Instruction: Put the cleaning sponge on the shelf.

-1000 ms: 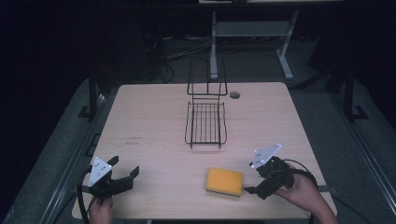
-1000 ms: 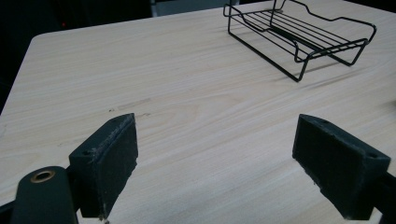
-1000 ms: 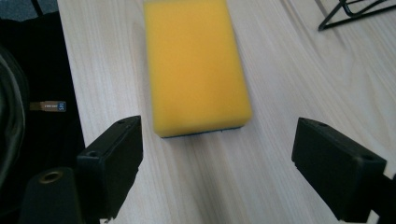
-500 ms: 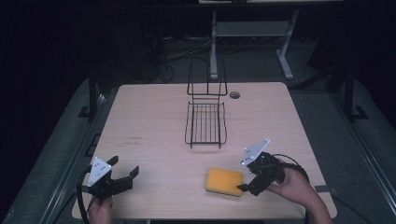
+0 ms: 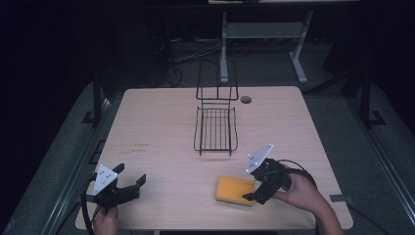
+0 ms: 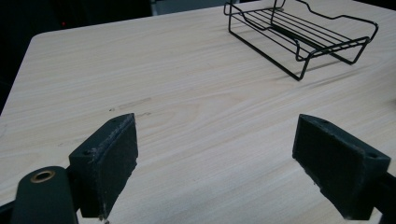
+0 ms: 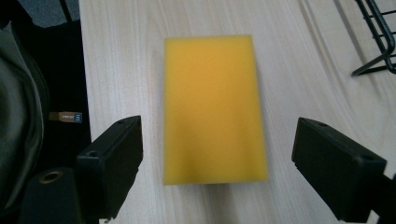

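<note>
The pale wood worktop (image 5: 161, 122) is mostly bare: its left half and far corners lie open, and a black wire rack (image 5: 216, 128) stands at the middle toward the far edge, with a small round dark grommet (image 5: 246, 99) just to its right. A yellow sponge (image 5: 236, 190) lies flat near the near edge, right of centre and well apart from the rack. In the high view its long axis runs roughly left to right along the near edge; in the right gripper view the sponge (image 7: 212, 107) runs lengthwise straight away from the camera, between the two black jaws. The right claw (image 5: 253, 192) hangs at the sponge's right end, jaws spread wider than the sponge and touching nothing, so it is released. The left claw (image 5: 131, 178) sits low over the near left corner, close to the worktop's edge, its jaws likewise spread apart and released over bare wood, with the rack (image 6: 303, 35) far ahead of it. A small label past the worktop's edge in the right gripper view is too blurred to read.
</note>
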The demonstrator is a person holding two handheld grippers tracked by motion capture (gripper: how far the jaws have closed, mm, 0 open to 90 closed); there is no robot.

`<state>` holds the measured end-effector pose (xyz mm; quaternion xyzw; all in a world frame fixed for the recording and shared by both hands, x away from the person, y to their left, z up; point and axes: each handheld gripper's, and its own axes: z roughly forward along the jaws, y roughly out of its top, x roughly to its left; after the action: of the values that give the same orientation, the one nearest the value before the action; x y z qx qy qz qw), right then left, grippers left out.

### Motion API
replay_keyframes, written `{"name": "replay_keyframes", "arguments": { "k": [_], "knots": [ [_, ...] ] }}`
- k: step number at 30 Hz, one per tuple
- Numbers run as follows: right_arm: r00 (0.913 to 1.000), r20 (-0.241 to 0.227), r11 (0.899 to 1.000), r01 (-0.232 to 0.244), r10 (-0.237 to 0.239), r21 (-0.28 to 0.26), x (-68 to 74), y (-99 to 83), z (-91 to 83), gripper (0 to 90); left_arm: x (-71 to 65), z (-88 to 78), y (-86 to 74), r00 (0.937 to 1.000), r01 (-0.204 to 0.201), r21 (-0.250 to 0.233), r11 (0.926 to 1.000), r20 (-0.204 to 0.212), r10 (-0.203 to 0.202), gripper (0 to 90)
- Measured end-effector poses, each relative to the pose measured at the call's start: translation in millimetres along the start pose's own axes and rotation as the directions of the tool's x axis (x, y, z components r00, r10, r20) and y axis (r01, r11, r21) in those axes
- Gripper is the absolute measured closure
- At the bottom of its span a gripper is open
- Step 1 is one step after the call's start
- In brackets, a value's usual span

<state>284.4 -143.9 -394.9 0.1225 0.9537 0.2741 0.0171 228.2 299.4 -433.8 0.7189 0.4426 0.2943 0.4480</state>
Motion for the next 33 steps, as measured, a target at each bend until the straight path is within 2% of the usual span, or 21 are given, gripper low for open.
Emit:
{"name": "replay_keyframes", "arguments": {
  "k": [19,33],
  "knots": [
    [0.9980,-0.051,0.998,0.040,-0.038,0.053,-1.9,20.3,19.6,15.7,1.1,-1.0,0.0,1.0000,0.002,0.002,1.0000,0.000,-0.002,13.4],
    [0.9979,-0.063,0.997,0.015,-0.010,0.081,-4.0,18.8,33.4,15.7,0.3,-0.5,0.1,1.0000,0.000,0.003,1.0000,0.002,0.000,13.4]
  ]
}}
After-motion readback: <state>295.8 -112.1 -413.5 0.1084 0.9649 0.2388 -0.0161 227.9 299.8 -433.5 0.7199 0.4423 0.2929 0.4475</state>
